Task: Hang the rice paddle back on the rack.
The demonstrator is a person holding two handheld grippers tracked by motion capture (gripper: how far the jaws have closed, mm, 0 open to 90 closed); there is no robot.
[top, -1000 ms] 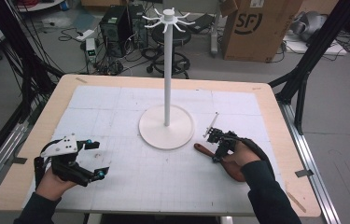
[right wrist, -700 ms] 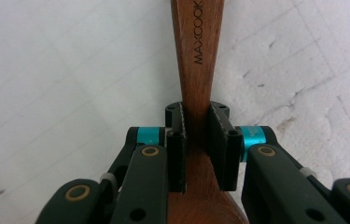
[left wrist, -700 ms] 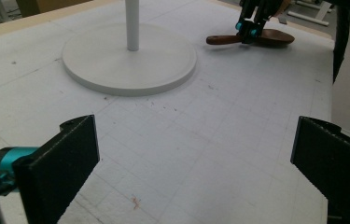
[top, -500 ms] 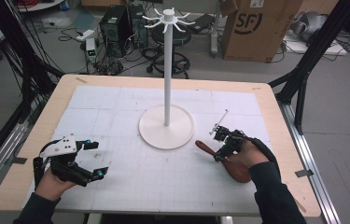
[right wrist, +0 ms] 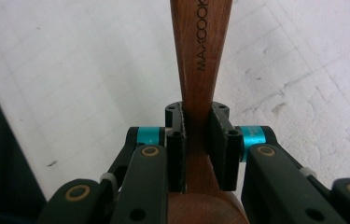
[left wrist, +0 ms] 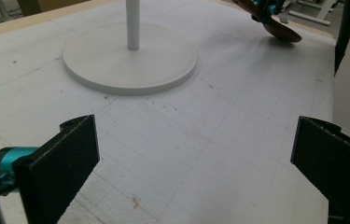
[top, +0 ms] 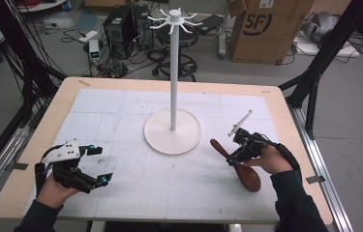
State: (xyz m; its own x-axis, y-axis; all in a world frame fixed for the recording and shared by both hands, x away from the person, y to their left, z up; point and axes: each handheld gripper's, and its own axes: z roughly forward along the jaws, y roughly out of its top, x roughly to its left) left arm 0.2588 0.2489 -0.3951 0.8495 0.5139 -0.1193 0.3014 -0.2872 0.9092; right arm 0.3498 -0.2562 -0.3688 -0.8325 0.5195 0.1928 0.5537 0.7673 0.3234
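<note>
A brown wooden spoon (top: 248,177) is held over the white mat at the right, handle pointing toward the stand. My right gripper (top: 234,151) is shut on its handle just above the bowl; the right gripper view shows the pads (right wrist: 178,140) pressing both sides of the handle (right wrist: 201,51). A white hook stand (top: 172,72) rises from a round base (top: 159,135) at mid-table. My left gripper (top: 101,165) rests at the front left, open with nothing between its jaws. From the left gripper (left wrist: 196,158), the base (left wrist: 163,65) lies ahead and the spoon (left wrist: 280,31) is at the far right.
The white gridded mat (top: 121,116) covers most of the wooden tabletop (top: 285,116). Black frame posts stand at both sides. A cardboard box (top: 266,29), a computer case and cables are on the floor beyond the far edge.
My right hand has risen and shifted right with the spoon, so the spoon's bowl now shows in front of the hand. The left gripper has stayed put.
</note>
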